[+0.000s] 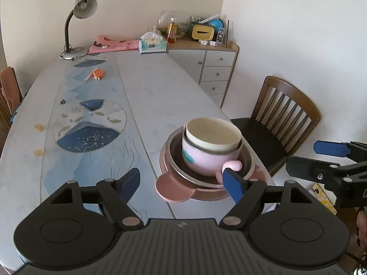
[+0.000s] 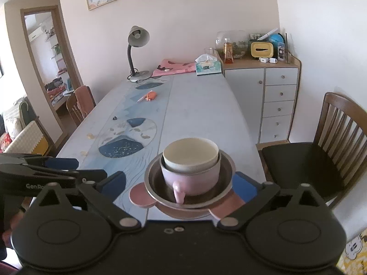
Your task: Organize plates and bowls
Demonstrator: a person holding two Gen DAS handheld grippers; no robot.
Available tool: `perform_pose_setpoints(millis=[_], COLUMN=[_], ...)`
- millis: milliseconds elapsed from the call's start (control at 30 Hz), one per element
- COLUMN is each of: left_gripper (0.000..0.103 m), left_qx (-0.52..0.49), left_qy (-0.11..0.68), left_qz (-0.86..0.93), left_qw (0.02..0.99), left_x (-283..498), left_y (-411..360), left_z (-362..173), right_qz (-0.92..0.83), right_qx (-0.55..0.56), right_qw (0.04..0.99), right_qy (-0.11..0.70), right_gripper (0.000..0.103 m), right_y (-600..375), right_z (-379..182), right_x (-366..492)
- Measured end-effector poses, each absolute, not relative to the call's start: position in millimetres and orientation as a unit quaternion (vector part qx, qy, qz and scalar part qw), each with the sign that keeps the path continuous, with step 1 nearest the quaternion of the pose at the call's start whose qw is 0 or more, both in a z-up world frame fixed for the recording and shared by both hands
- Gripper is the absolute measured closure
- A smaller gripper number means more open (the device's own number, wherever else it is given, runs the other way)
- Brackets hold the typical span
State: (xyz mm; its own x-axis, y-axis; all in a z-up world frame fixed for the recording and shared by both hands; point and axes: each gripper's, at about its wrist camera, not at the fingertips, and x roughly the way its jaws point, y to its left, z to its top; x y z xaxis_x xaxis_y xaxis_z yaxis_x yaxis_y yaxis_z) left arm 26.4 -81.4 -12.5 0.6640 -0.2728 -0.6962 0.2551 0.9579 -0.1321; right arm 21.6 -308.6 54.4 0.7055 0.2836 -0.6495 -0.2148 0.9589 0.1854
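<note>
Standing open at the near worktop (image 2: 195, 105) edge, both claws, left claw (image 1: 183, 181) and right claw (image 2: 181, 188), should probably leave the nested stack (image 2: 190, 171) centred.

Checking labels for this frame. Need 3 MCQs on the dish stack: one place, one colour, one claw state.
1. Where does the dish stack sit?
A. on the chair
B. near the table's right edge
C. on the cabinet

2. What colour is the handled mug?
A. pink
B. green
C. black

3. What state are the two claws in?
A. both open
B. both shut
C. one shut on the mug

Answers:
1 B: the stack's bottom pink plate lies on the table, beside its right edge.
2 A: the mug is pink, with a cream bowl nested inside.
3 A: the left claw and right claw have spread fingers, gripping nothing.
</note>
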Motion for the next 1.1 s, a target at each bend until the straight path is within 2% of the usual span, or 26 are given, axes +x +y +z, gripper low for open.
perform_pose_setpoints(millis=[1100], left_gripper=[0.024], left_qx=[-0.017], left_qy=[0.357], left_qz=[-0.152], left_qw=[0.922], left_x=[13.9], left_y=[-85.9], left_z=[-3.6], right_qz=[0.070], right_qx=[0.098], right_qw=[0.928], right_qy=[0.352], right_gripper=[0.000], right_y=[-298.8], right_z=[46.5], right_x=[3.3])
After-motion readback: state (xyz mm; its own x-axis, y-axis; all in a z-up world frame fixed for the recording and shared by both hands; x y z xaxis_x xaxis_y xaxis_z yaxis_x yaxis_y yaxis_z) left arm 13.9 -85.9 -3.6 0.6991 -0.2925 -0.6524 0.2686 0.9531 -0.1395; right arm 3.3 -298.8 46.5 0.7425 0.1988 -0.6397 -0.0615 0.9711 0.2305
